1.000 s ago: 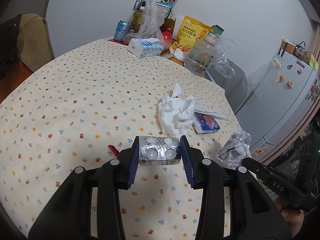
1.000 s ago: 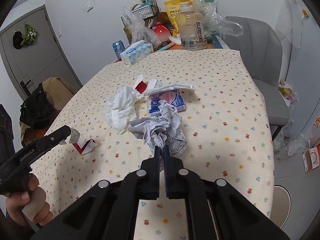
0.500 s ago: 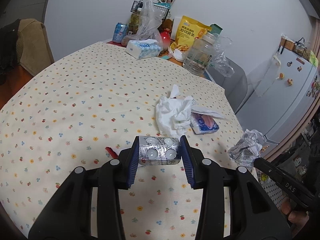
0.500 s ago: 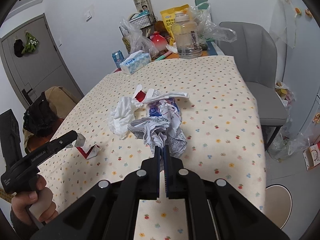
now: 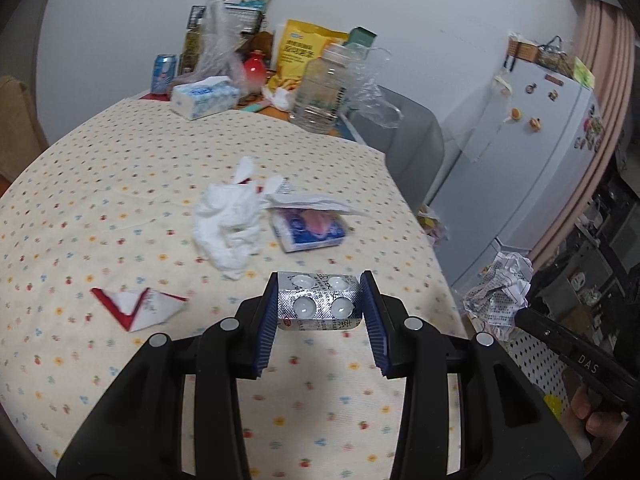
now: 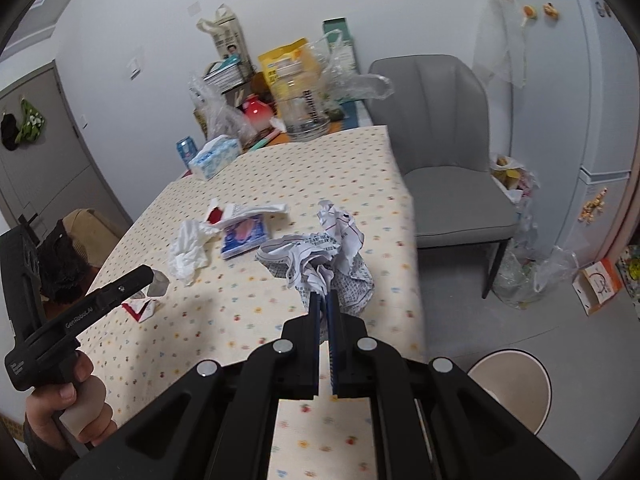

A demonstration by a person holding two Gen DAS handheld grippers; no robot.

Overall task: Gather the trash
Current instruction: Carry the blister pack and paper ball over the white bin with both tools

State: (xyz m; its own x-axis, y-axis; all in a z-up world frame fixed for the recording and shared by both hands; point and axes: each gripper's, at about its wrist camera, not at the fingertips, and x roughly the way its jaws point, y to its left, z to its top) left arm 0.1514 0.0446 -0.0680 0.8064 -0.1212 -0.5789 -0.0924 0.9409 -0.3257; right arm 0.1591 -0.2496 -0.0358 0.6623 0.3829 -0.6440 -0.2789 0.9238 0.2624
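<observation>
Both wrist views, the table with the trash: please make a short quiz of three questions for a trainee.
1. What does the left gripper hold?
2. True or false: the right gripper is shut on crumpled paper.
3. Which lies on the table? A) white tissue B) spoon C) apple

Key: 1. a pill pack; 2. true; 3. A

We count one silver blister pack [image 5: 320, 301] showing four pill bubbles, one crumpled printed paper ball [image 6: 320, 258], one white tissue wad [image 5: 228, 222], one blue packet [image 5: 310, 230], one red-and-white torn wrapper [image 5: 138, 307], one tissue box [image 5: 205, 96], one drink can [image 5: 164, 73], one clear jug [image 5: 320, 90], one grey chair [image 6: 448, 152].
</observation>
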